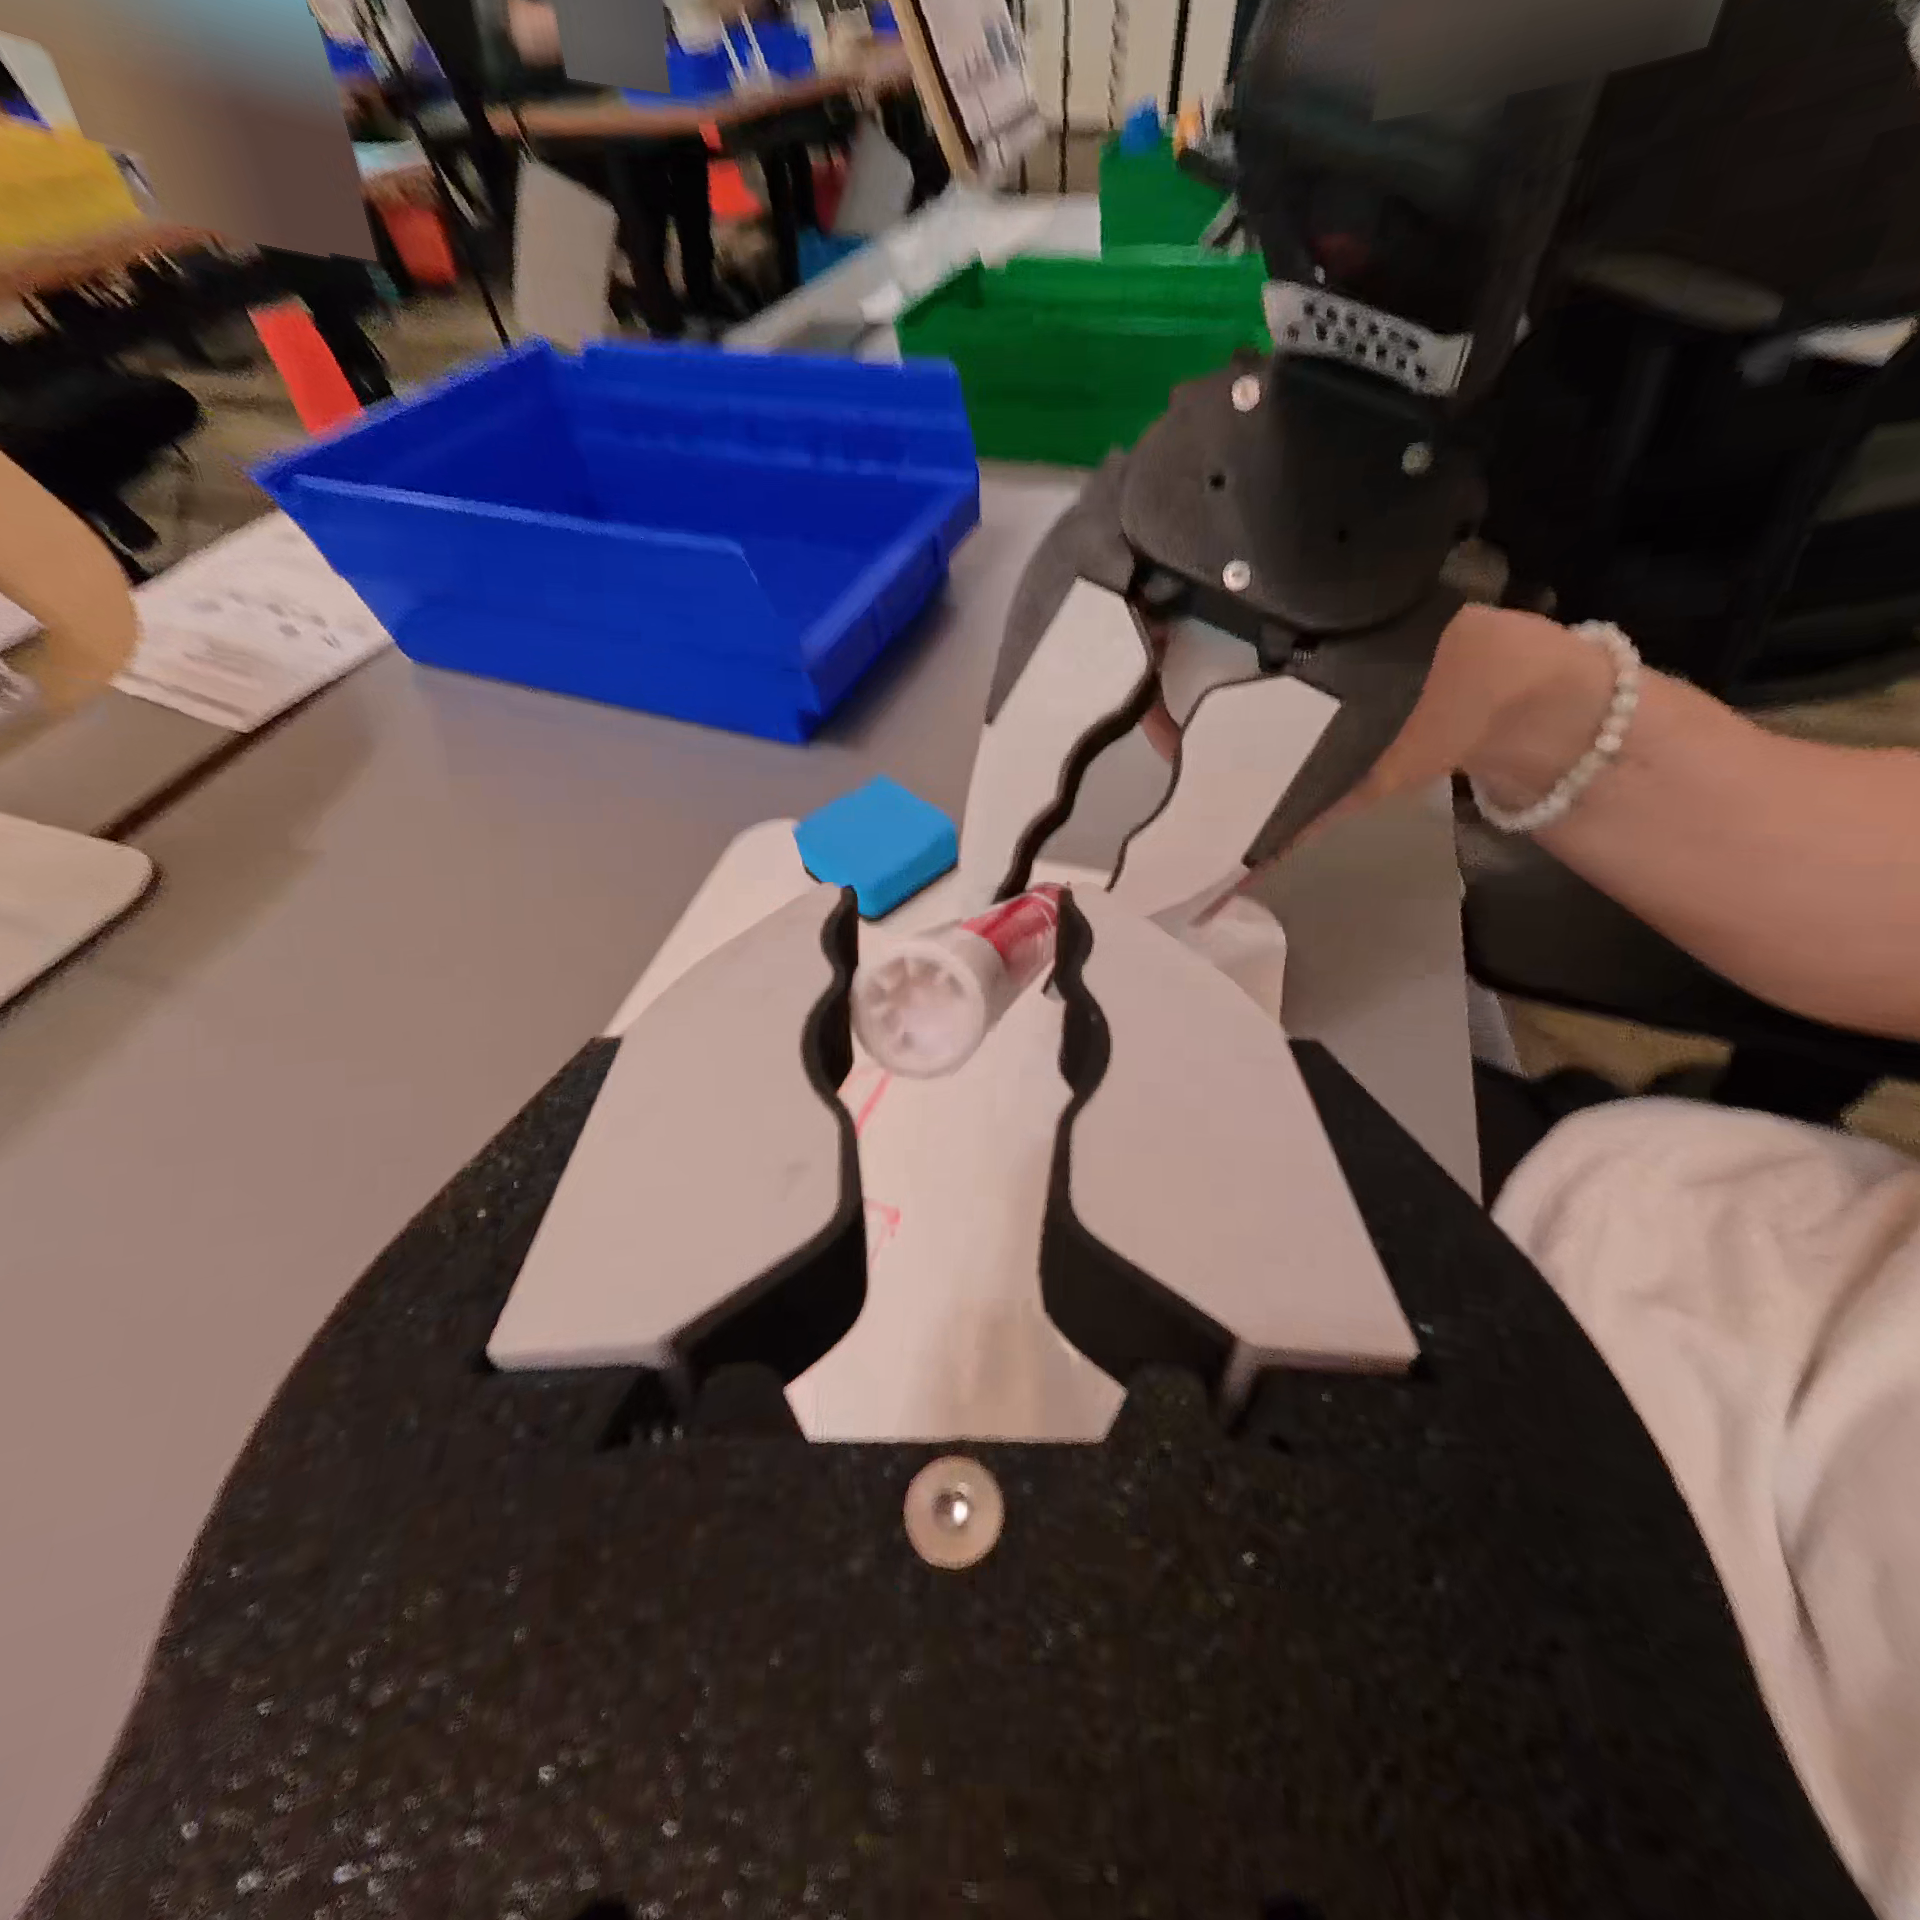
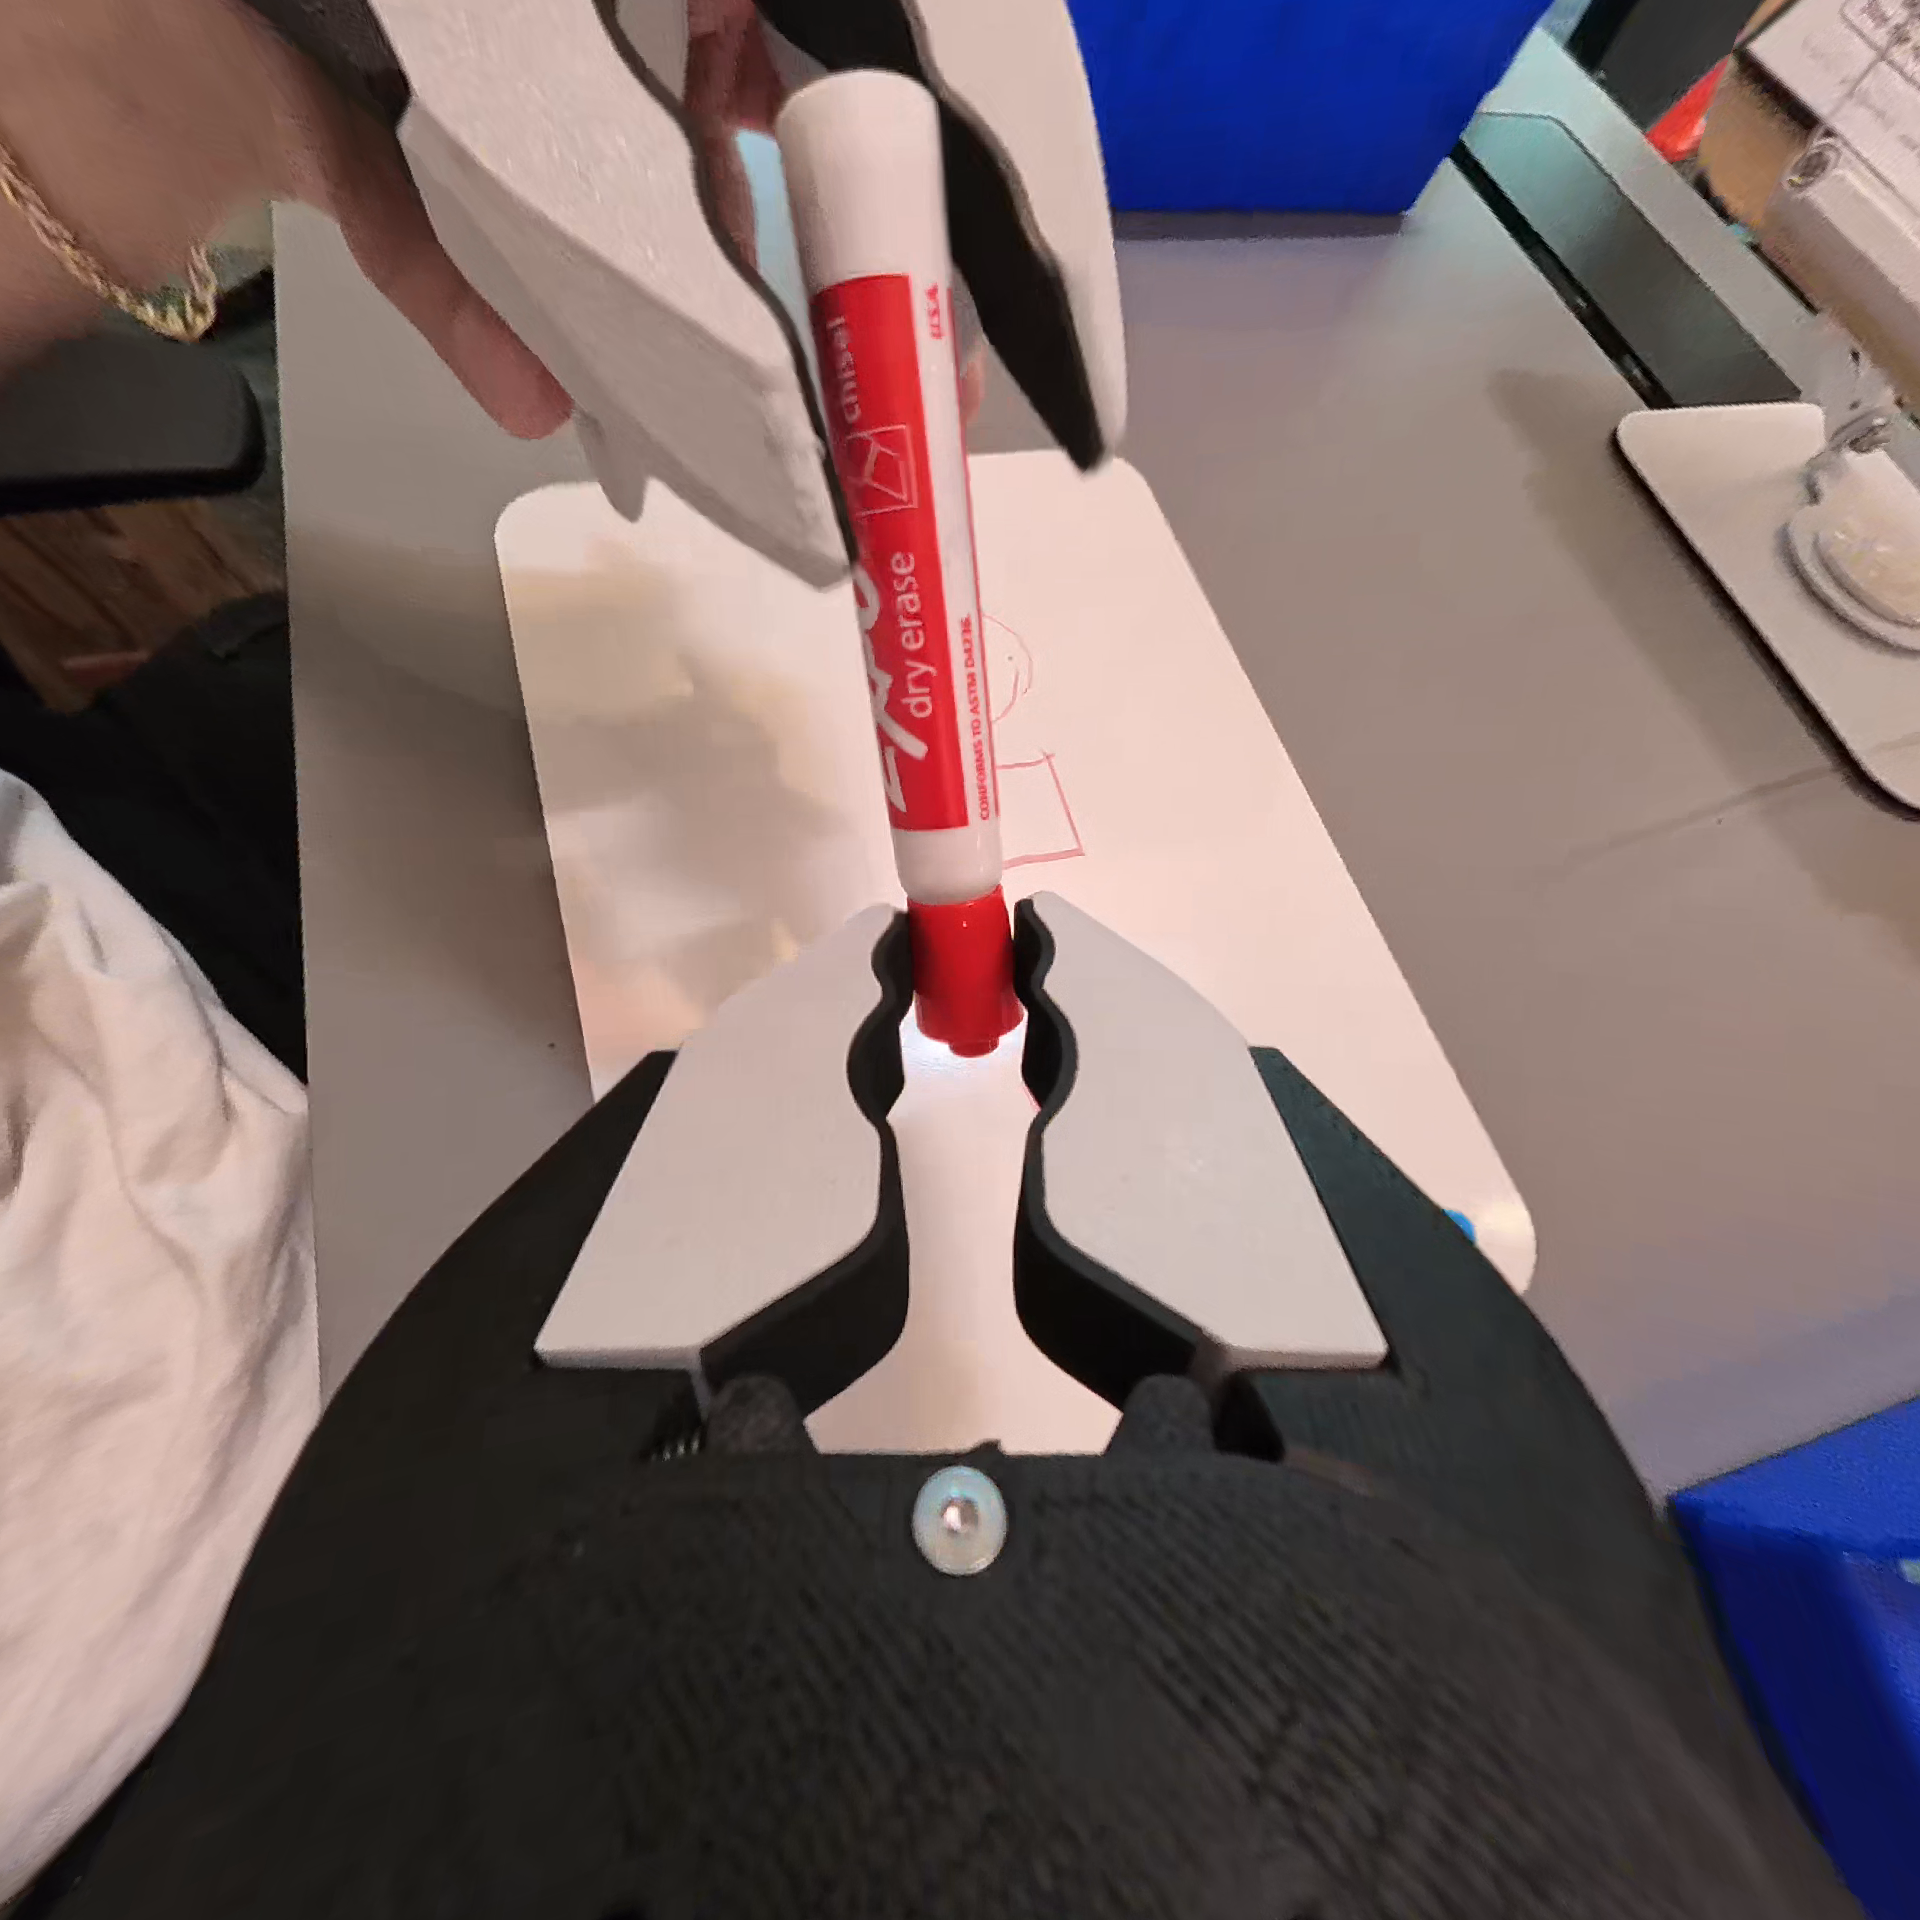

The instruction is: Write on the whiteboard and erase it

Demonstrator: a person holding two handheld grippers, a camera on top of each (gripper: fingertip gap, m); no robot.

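A white dry-erase marker (image 2: 914, 520) with a red label is held tilted over the white whiteboard (image 2: 1195, 831), which lies flat on the grey table. My left gripper (image 1: 961, 935) is shut on the marker's barrel (image 1: 925, 1003); it also shows at the top of the right wrist view (image 2: 956, 509). My right gripper (image 2: 961, 935) is shut on the marker's red cap (image 2: 961, 987); in the left wrist view it (image 1: 1060, 888) comes in from the upper right. A small red line drawing (image 2: 1023, 748) is on the board. A blue eraser (image 1: 878, 844) lies at the board's far end.
A blue bin (image 1: 623, 540) stands beyond the board and a green bin (image 1: 1081, 343) behind it. Papers (image 1: 249, 623) lie at the far left. A flat stand base (image 2: 1766, 582) sits beside the board. A person's forearm with a bead bracelet (image 1: 1558, 727) is at the right. The left gripper is farther from the blue eraser (image 1: 878, 844), some 20 centimeters, than the right, some 12 centimeters.
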